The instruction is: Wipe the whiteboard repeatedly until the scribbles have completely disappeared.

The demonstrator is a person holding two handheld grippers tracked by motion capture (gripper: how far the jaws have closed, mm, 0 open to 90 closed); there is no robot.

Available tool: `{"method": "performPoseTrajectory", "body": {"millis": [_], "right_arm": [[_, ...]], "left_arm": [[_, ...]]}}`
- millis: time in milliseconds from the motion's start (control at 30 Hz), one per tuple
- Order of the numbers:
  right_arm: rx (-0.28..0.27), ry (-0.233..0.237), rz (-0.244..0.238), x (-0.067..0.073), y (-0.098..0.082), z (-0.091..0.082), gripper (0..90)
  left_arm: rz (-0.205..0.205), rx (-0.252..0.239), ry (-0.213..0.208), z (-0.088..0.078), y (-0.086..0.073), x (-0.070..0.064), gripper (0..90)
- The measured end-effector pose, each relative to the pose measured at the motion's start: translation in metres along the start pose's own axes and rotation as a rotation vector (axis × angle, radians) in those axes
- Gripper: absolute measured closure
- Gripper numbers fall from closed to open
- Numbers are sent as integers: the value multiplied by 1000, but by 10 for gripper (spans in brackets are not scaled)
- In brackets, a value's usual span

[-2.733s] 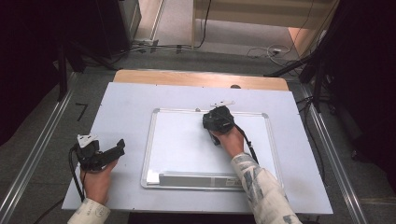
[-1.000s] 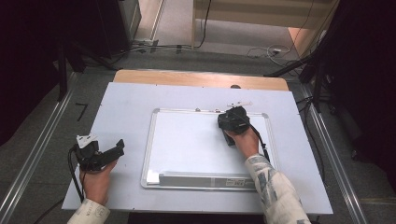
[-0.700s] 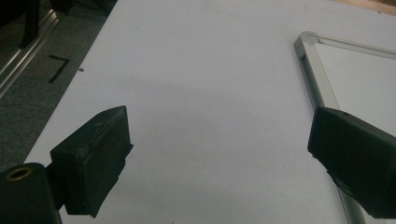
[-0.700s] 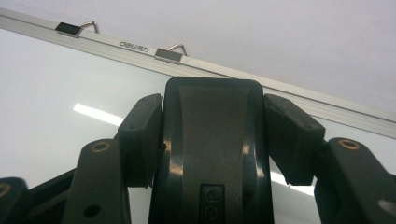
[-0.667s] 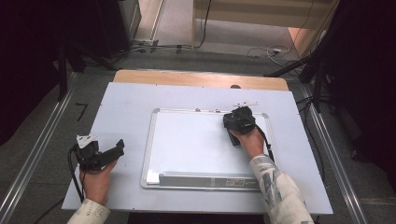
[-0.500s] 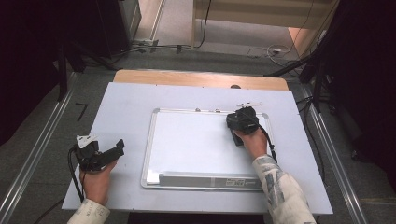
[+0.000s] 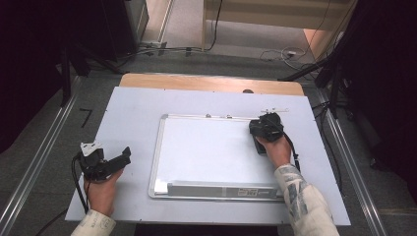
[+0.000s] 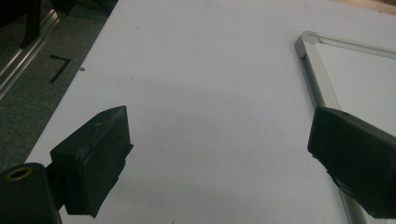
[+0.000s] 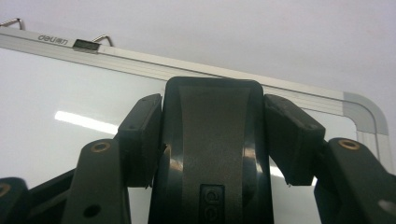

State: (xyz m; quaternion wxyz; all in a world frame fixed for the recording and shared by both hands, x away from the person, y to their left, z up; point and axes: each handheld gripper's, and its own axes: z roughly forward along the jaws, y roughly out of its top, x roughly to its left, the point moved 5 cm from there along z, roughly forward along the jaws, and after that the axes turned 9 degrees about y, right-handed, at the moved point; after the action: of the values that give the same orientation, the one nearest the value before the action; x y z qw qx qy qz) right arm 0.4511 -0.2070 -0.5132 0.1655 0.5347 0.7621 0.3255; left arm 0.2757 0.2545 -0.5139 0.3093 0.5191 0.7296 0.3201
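Note:
A white whiteboard (image 7: 206,152) with a silver frame lies flat on the pale table (image 7: 133,113). My right gripper (image 7: 265,129) is over the board's far right corner, shut on a black board eraser (image 9: 212,140). In the right gripper view both pads press the eraser's sides, close to the top frame (image 9: 289,91). My left gripper (image 7: 123,156) rests on the table left of the board, its jaws wide open with nothing between them (image 8: 219,144). The board's near left corner (image 8: 306,39) lies ahead of it.
A silver tray strip (image 7: 221,189) runs along the board's near edge. Two hanging hooks (image 9: 100,39) stick out from its far edge. A wooden strip (image 7: 196,82) borders the table's far side. Metal rails (image 7: 44,147) and cables (image 7: 275,51) lie on the floor around it.
My right gripper has slid to the right along the board's far edge with the eraser in it, reaching the far right corner. The left gripper has stayed still.

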Motion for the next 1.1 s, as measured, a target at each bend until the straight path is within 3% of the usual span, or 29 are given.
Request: {"method": "performPoseTrajectory", "body": {"millis": [500, 700, 1100], "right_arm": [[-2, -27, 15, -11, -4, -8, 388], [-34, -7, 26, -10, 0, -21, 387], [-42, 11, 49, -11, -3, -32, 387]], "left_arm": [[-1, 0, 0, 0, 0, 0, 63], [2, -1, 3, 0, 0, -1, 63], [3, 1, -1, 1, 1, -2, 63]]}}
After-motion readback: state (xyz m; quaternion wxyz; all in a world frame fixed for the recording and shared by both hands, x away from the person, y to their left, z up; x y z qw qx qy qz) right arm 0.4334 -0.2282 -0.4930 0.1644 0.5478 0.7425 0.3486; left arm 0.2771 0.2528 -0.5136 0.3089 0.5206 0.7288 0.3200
